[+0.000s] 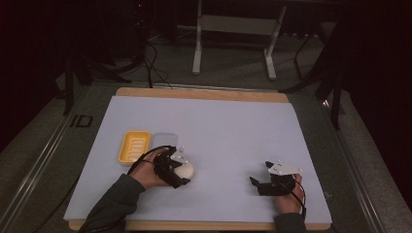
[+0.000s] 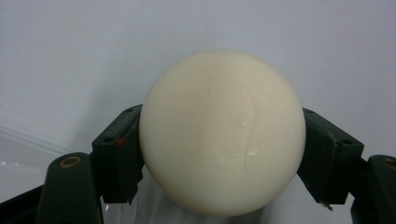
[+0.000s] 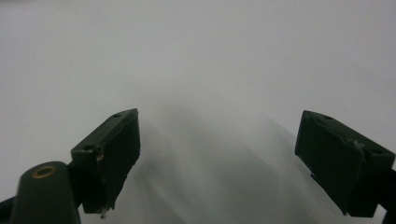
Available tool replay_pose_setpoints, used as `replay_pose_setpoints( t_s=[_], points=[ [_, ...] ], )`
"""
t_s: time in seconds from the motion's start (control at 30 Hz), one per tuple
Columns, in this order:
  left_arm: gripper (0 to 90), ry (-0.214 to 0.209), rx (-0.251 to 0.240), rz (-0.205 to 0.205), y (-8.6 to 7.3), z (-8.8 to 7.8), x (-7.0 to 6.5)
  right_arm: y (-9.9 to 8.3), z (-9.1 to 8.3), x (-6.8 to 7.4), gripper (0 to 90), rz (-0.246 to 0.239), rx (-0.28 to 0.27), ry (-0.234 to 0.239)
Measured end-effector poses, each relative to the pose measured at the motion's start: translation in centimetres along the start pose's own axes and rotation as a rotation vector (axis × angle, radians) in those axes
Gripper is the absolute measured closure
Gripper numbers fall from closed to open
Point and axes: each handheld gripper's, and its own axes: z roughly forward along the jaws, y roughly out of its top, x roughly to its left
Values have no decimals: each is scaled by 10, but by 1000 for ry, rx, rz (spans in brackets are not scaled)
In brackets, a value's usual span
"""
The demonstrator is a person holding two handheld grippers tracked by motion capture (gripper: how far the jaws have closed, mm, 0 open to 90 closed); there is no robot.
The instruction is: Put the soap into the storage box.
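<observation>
We pinch the cream ball (image 2: pixel 219 135) in our left gripper (image 1: pixel 176 169) near the yellow tray (image 1: pixel 134 146), probably to carry it, while our right gripper (image 1: pixel 272 182) waits spread and empty.

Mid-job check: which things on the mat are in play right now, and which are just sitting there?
In play:
left tongs, shut on the cream soap bar
yellow soap dish
clear lid beside the dish

Idle:
right tongs, open
metal frame legs beyond the table

Smooth cream oval soap (image 2: pixel 219 133), clamped between left tongs (image 1: pixel 180 171), beside yellow soap dish (image 1: pixel 134 145)
</observation>
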Motion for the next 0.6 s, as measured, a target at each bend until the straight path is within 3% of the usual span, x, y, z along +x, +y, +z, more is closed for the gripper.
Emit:
replay_pose_setpoints(
  t_s=[0.6],
  points=[
    [256, 50, -16, -89, -9, -25, 10, 0, 0, 0, 139, -5, 1, -2]
  ],
)
